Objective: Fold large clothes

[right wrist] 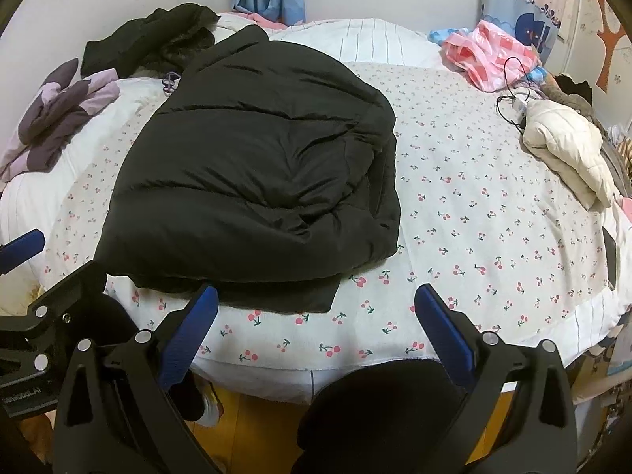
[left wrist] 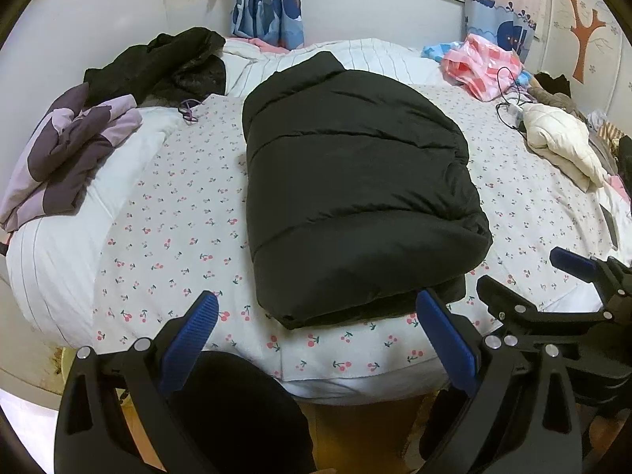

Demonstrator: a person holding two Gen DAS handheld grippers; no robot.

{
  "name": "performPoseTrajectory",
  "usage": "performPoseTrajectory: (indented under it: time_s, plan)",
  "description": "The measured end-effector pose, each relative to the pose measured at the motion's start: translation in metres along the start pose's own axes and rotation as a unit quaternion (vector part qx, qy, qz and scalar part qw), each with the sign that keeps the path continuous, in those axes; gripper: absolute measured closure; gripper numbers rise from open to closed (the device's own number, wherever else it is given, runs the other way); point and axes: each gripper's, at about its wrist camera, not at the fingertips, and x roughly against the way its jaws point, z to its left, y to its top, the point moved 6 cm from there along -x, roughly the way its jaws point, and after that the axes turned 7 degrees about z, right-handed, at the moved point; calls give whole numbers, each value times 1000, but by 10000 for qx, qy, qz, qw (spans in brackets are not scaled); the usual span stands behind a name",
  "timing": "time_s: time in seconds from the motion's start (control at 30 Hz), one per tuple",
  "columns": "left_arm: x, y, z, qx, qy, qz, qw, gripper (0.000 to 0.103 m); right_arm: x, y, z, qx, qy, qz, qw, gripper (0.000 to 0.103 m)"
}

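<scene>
A black puffer jacket [left wrist: 355, 181] lies folded into a thick rectangular bundle in the middle of the bed; it also shows in the right wrist view [right wrist: 256, 173]. My left gripper [left wrist: 316, 308] is open and empty, held just in front of the bundle's near edge. My right gripper [right wrist: 316, 300] is open and empty, held over the bed's front edge, just right of the bundle's near right corner. The right gripper also shows at the right of the left wrist view [left wrist: 525, 276].
The bed has a cherry-print sheet [left wrist: 177, 217]. A purple garment [left wrist: 67, 150] and a dark pile [left wrist: 166, 63] lie at the left. A cream jacket [right wrist: 565, 150], cables and pink plastic bags [right wrist: 489, 51] lie at the right. A phone [right wrist: 610, 256] lies near the right edge.
</scene>
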Motion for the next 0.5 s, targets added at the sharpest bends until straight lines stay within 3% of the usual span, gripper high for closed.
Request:
performPoseTrajectory:
  time_s: [0.5]
  plan:
    - [-3,2,4,57,-96,47,9999,7,-8,-3,9,30,-12,103,9999,7]
